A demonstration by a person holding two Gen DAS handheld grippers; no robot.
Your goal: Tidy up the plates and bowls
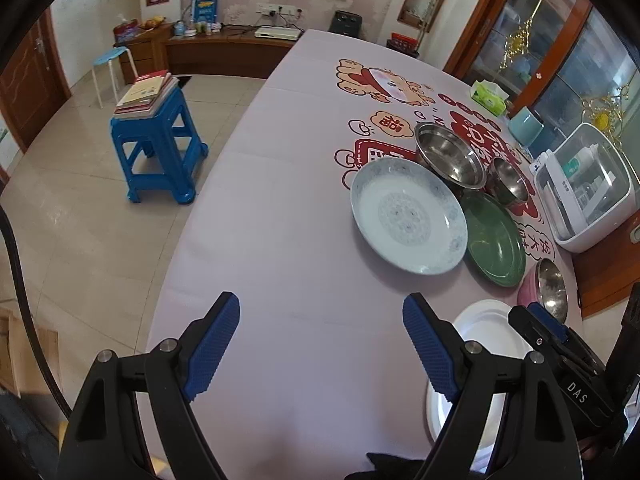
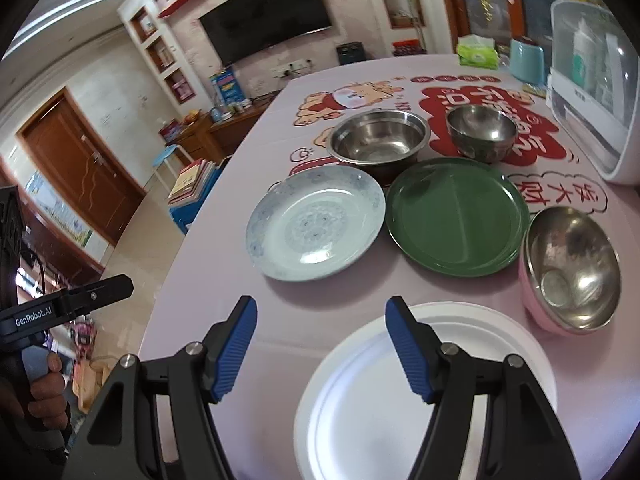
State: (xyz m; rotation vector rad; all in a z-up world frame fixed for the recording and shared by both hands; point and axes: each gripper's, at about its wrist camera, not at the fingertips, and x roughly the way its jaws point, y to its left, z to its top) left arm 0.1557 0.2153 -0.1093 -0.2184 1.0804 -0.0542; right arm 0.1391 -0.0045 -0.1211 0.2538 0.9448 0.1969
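Left wrist view first: left gripper (image 1: 320, 330) hangs over bare pale tablecloth (image 1: 280, 240), fingers spread wide, nothing between them. Ahead and to the right sits the blue-patterned plate (image 1: 408, 216), with the green plate (image 1: 496, 240) right beside it, rims looking like they touch or overlap. Behind those are a big steel bowl (image 1: 450, 156) and a smaller steel bowl (image 1: 508, 180). A pink bowl with steel lining (image 1: 550, 290) sits further right, and a white plate (image 1: 480, 328) is partly hidden behind the right-hand finger. The right gripper (image 1: 540, 320) pokes in over it, too side-on to read.

Right wrist view: right gripper (image 2: 320, 340) hovers above the near-left edge of the white plate (image 2: 380, 400), fingers apart and gripping nothing. Pink bowl (image 2: 568, 272) is just beside that plate, green plate (image 2: 456, 216) and blue-patterned plate (image 2: 316, 224) side by side beyond, big bowl (image 2: 378, 138) and small bowl (image 2: 482, 130) at the back. A hand (image 2: 44, 392) holds the other tool at far left.
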